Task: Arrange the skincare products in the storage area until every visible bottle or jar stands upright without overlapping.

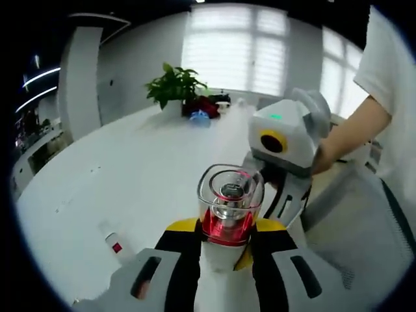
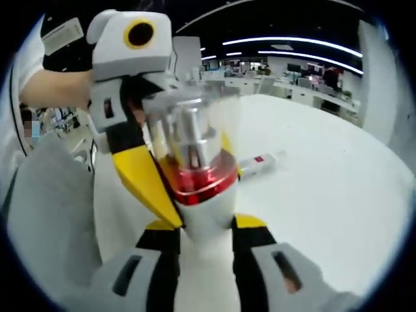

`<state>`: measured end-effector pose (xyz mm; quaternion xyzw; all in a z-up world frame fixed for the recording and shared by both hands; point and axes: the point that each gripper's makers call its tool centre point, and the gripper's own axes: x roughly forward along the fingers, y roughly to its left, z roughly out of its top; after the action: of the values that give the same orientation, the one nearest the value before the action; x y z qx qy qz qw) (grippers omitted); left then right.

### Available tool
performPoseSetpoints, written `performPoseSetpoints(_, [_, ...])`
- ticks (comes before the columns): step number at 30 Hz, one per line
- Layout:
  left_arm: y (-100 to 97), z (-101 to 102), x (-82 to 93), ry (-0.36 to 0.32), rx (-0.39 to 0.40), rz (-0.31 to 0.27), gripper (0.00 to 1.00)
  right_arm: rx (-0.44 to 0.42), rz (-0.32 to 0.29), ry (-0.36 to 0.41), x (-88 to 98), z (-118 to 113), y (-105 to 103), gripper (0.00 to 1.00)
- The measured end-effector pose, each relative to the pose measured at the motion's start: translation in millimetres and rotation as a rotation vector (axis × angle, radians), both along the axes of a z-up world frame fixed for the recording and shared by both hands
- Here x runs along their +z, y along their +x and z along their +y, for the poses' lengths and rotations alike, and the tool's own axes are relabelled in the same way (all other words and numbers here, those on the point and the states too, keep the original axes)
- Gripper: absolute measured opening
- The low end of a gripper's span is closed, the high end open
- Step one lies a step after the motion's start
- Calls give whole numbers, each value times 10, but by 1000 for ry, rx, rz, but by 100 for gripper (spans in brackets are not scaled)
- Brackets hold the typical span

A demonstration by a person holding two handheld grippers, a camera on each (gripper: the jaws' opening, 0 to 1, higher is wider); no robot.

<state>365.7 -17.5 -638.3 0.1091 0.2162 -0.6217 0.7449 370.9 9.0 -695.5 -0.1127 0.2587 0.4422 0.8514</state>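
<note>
A white bottle (image 1: 221,250) with a red band and a clear cap is held up off the table. In the left gripper view it sits between the yellow-tipped jaws of my left gripper (image 1: 224,227), which is shut on its body. My right gripper (image 1: 281,198) reaches in from the right, close behind the bottle. In the right gripper view the same bottle (image 2: 201,214) stands between the jaws of my right gripper (image 2: 205,231), shut on its white body. My left gripper (image 2: 133,140) comes in from the left, one yellow jaw pressed against the bottle.
A small white tube with a red mark (image 1: 114,243) (image 2: 261,162) lies flat on the white table (image 1: 130,169). A potted plant (image 1: 174,84) and red and blue items (image 1: 201,110) stand at its far end. A person's arm (image 1: 351,133) and a grey chair (image 1: 364,227) are close by.
</note>
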Motion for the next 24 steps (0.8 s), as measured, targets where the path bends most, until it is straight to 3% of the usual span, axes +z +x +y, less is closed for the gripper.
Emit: performPoseSetpoints(24, [515, -99, -10, 29, -4, -30, 27, 10, -56, -26, 10, -92, 528, 30])
